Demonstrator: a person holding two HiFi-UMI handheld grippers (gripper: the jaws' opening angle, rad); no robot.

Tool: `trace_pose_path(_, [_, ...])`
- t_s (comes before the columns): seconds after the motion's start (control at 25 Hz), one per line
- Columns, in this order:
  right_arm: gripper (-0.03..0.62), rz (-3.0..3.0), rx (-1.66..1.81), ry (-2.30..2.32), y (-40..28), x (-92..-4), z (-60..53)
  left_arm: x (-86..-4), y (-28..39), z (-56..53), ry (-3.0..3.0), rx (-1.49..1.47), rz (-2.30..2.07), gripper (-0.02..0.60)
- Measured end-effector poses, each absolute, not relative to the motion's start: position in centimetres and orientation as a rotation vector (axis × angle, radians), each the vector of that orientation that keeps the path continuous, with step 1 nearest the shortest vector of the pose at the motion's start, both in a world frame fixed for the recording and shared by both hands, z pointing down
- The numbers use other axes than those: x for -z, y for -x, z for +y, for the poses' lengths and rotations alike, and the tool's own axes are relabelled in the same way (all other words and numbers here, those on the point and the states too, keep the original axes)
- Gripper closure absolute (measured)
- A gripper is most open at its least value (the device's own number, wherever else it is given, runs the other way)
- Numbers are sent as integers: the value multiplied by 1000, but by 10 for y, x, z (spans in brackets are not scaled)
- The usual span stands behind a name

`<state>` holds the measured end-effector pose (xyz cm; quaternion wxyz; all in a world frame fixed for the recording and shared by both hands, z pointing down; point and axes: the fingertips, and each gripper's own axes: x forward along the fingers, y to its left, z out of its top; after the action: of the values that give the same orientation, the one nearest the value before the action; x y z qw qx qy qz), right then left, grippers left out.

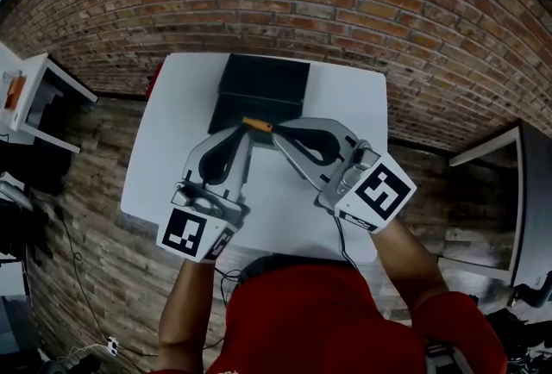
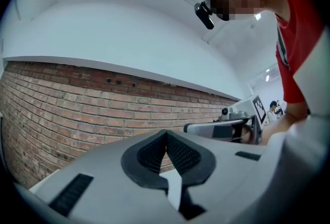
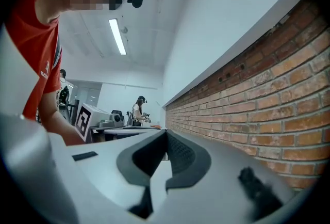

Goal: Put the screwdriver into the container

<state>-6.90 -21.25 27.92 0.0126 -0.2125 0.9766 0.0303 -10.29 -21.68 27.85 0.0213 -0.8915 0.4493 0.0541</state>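
Observation:
An orange screwdriver handle (image 1: 257, 124) shows in the head view at the front edge of the black container (image 1: 263, 84), which stands at the back of the white table (image 1: 168, 161). My left gripper (image 1: 243, 132) and right gripper (image 1: 278, 134) point at it from either side, their tips almost meeting just below it. In the left gripper view my left gripper (image 2: 166, 134) has its jaws shut, pads touching, with nothing seen between them. The right gripper (image 3: 166, 134) looks the same in its own view. Whether the screwdriver touches either tip is hidden.
A brick wall (image 1: 345, 2) runs behind the table. A white shelf unit (image 1: 43, 96) stands at the left and a desk (image 1: 509, 191) at the right on the wooden floor. A person (image 3: 139, 110) stands far off in the right gripper view.

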Motion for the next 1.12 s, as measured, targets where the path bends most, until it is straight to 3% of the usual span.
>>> trace_pose_path(1.12, [563, 3023, -74, 674, 58, -284, -191, -279, 89, -196, 2779, -168, 1368, 568])
